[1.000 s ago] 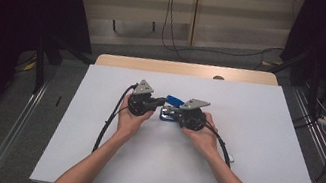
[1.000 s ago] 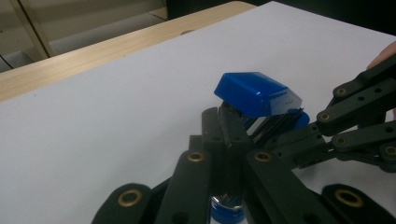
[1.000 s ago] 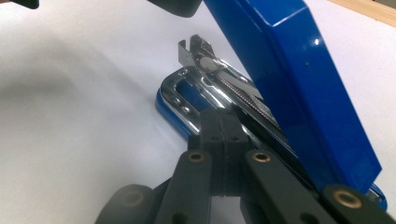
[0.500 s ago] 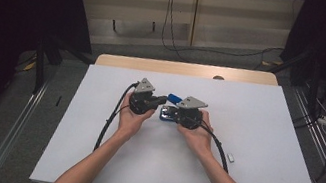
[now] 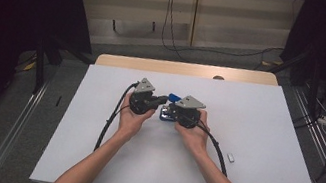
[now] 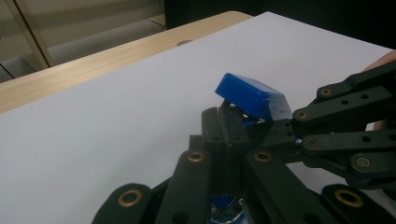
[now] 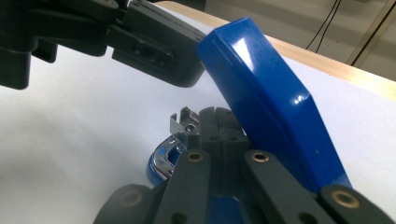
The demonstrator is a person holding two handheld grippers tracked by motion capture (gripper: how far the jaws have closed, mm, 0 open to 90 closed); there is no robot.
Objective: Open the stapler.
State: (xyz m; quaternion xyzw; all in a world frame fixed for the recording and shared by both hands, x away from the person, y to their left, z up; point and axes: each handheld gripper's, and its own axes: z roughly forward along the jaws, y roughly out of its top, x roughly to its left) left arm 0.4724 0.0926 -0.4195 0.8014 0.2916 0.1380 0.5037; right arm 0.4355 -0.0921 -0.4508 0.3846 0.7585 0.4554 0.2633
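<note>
High view showed a person's two forearms reaching up from the bottom edge, each hand wrapped around a black two-jaw gripper topped with a grey three-cornered plate. The left gripper (image 5: 161,102) and right gripper (image 5: 166,112) met tip to tip near the middle of a matte white table (image 5: 261,154), with a blue stapler (image 5: 172,98) between them. A black cable curved away from each gripper toward the person. A small white object (image 5: 231,158) lay on the table well to the right of the right gripper. A pale wooden edge (image 5: 185,69) ran along the table's far side, and bare white surface lay open on every side of the hands.

Left gripper view showed the stapler's glossy blue plastic top (image 6: 252,95), a rounded block, tilted upward just past the closed jaws, with the right gripper's black linkage (image 6: 348,121) coming in from the right.

Right gripper view showed the blue top (image 7: 271,102) raised steeply over a shiny chrome staple channel (image 7: 180,123) and blue base. The right jaws were drawn together on the stapler's lower part. The left gripper's jaws (image 7: 154,51), also closed, pressed against the raised top's upper end.
</note>
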